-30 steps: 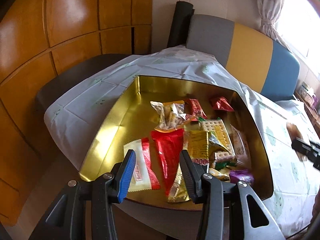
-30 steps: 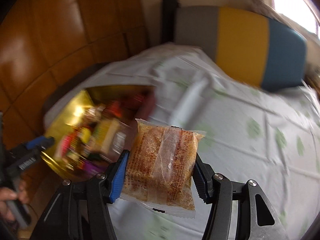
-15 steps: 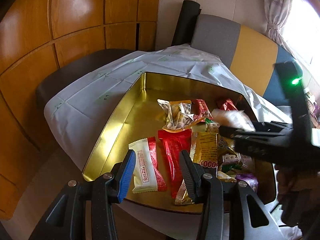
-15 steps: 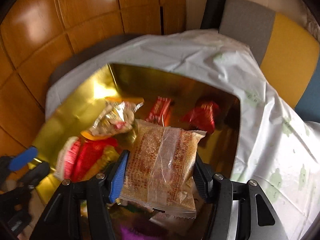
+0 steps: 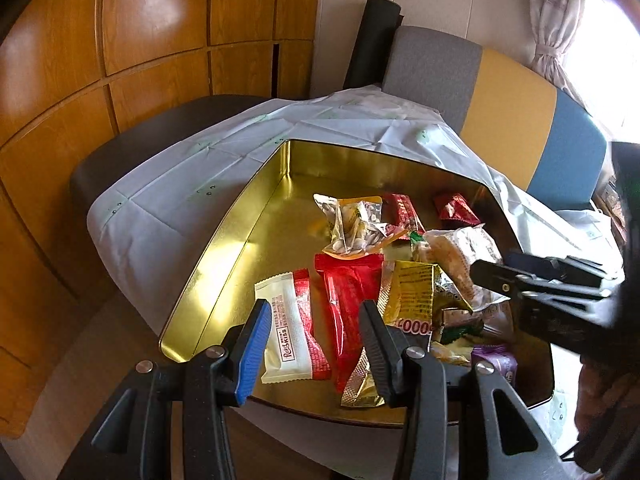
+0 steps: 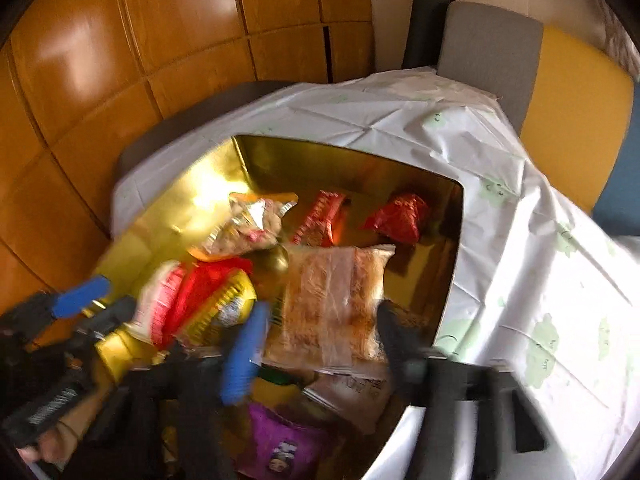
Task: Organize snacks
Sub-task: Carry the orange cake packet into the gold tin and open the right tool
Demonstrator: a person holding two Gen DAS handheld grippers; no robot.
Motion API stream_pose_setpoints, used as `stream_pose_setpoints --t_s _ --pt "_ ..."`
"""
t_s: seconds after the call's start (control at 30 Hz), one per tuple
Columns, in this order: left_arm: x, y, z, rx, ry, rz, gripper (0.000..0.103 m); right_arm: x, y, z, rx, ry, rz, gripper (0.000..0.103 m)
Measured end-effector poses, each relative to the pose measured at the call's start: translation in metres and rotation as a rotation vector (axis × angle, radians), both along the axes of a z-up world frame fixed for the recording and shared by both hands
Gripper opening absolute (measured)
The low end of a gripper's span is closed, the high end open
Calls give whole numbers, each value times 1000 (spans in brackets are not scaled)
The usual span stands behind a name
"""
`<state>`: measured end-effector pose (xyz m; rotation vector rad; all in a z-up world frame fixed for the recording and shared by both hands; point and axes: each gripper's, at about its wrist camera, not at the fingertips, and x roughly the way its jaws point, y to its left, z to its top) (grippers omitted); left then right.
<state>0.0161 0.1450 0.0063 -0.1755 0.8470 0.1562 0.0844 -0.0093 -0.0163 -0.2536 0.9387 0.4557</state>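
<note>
**A:** What's changed, left to right?

**B:** Left gripper (image 5: 313, 312) hasn't. Jaws apart, nothing between them, parked over the near rim of the gold tin (image 5: 224, 248), same as a second ago. The white-and-red bar (image 5: 288, 336) and the other snacks in the tin haven't shifted.

**A:** And the right side?

**B:** That's the change. A second ago my right gripper (image 6: 322, 310) had the cracker packet (image 6: 336, 280) over the tablecloth (image 6: 520, 260), right of the tin. Now it's over the tin's right half. The packet is down among the wrappers there, its far end on the pile.

**A:** Released?

**B:** I don't think so. The jaws have just been closing, and the packet's near end sits between them. It also sits further out toward the tips than before. The frame's blurred, but I read it as clamped on the packet.

**A:** What does that mean for the task?

**B:** The carry looks done. One more snack is inside the tin's walls, and what's left for this one is letting go. My guess is it'll settle flat on the heap.
</note>
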Motion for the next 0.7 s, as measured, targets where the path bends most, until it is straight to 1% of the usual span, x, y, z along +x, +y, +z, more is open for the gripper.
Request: stream_pose_setpoints --t_s 0.07,0.3,0.5,0.7 --pt "-1 -2 1 5 -2 -4 46 7 -2 -2 43 26 -11 28" --pt "-5 -10 9 40 -25 -12 46 24 -4 -4 64 29 -51 27" --pt "-8 -19 12 55 -32 -24 46 15 -7 -1 64 14 -54 28" --pt "-11 -26 14 64 -36 -36 46 0 -15 9 100 -18 -74 28"
